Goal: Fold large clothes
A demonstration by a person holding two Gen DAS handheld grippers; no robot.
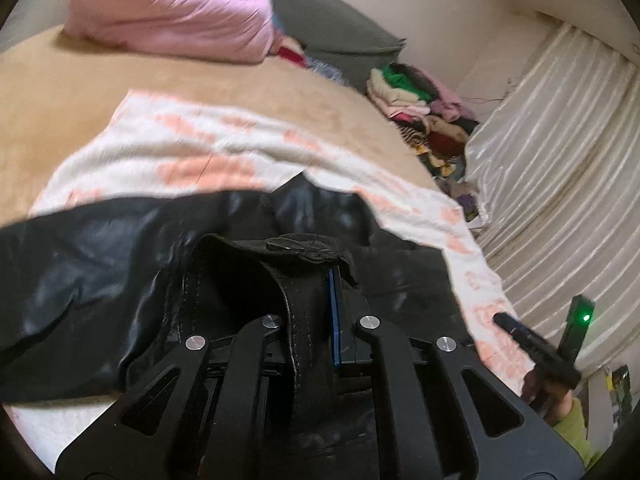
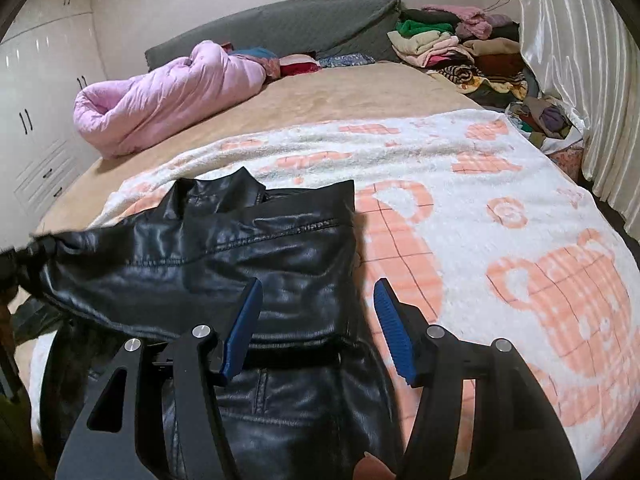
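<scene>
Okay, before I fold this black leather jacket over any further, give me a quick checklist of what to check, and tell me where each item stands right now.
1. Left gripper clamped on the jacket: ok, a strap of fabric is pinched between its jaws.
2. Right gripper ready: ok, open over the black leather jacket, holding nothing.
3. Jacket on the patterned blanket: ok.
4. Sleeve lifted toward the left: ok, pulled taut.
5. Landing area free of the pink quilt: ok, it lies far up the bed.
6. Jacket's underside smooth: cannot tell.
</scene>
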